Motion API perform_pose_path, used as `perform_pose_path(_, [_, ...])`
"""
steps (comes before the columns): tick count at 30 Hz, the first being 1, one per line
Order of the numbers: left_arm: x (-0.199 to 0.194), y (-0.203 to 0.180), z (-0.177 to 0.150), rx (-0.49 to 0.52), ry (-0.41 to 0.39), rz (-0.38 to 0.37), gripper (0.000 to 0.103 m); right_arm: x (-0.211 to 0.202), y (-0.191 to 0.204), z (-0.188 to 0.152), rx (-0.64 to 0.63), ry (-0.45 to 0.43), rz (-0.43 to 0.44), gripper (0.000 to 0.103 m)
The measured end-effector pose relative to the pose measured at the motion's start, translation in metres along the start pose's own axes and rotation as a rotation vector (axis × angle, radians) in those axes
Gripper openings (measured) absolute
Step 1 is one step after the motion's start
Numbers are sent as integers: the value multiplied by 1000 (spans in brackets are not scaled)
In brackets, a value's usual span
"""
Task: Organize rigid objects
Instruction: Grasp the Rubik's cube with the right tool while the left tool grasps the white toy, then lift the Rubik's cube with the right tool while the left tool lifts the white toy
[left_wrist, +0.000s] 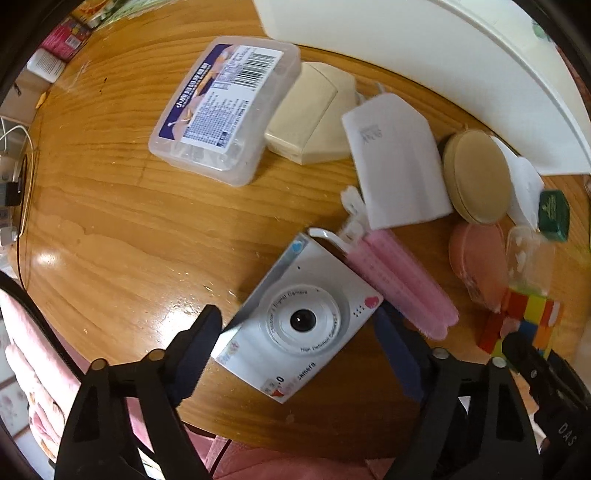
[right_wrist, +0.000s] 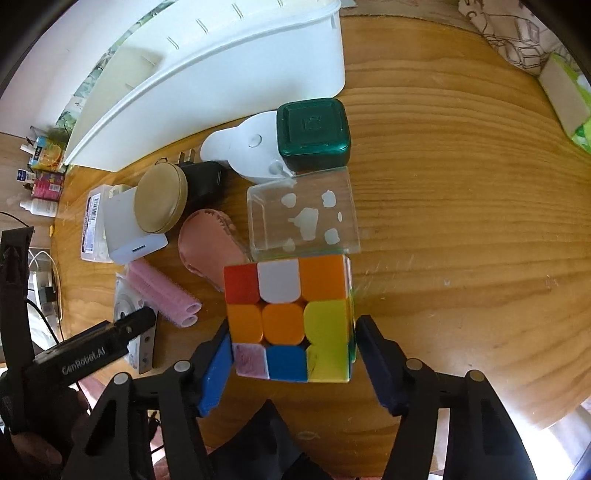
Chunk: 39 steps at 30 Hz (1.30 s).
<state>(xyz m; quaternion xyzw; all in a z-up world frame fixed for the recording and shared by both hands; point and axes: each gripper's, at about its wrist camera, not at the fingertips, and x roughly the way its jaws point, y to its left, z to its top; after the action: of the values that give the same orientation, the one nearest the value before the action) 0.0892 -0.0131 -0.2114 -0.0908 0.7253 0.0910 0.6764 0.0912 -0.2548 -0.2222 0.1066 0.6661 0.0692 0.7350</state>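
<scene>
A white toy digital camera (left_wrist: 299, 321) lies on the wooden table between the open fingers of my left gripper (left_wrist: 301, 332), which straddle it without clearly pressing. A colourful puzzle cube (right_wrist: 290, 319) sits between the open fingers of my right gripper (right_wrist: 291, 354); small gaps show on both sides. The cube also shows at the right in the left wrist view (left_wrist: 524, 319). A large white bin (right_wrist: 207, 85) stands at the back of the table.
Around lie pink hair rollers (left_wrist: 402, 284), a white charger (left_wrist: 395, 166), a round tan case (left_wrist: 476, 177), a clear labelled box (left_wrist: 225, 107), a beige box (left_wrist: 314, 114), a pink pouch (right_wrist: 210, 243), a clear case (right_wrist: 303, 214), and a green box (right_wrist: 314, 133).
</scene>
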Motion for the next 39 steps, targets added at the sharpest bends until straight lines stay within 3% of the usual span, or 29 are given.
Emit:
perform_pose_path(12, [3,-9,19,41,10,-30,70,7,11,10,-30,35,-10,64])
perform_pose_path(16, [0,-28,13,70,5,-39,66,0,8,2,-19,23,-10,64])
perform_pose_path(24, [-7,-14,-11,128,-8,-86,62,-12,14,-17,10,-24,-17,62])
perform_pose_path(36, [-56,19,-31,292,-148,-114,61,-27,48,-62,48,-134,-22,62])
perform_pose_path(37, [-62,22,-33,307,-161,-119,55,-29,51,-66,49,-149,-23,62])
perform_pose_path(38, [-69,24,-35,315,-183,-116,23,-32,55,-70,51,-169,-23,62])
perform_pose_path(39, [-75,19,-35,323,-200,-124,6,-34,58,-74,52,-183,-23,62])
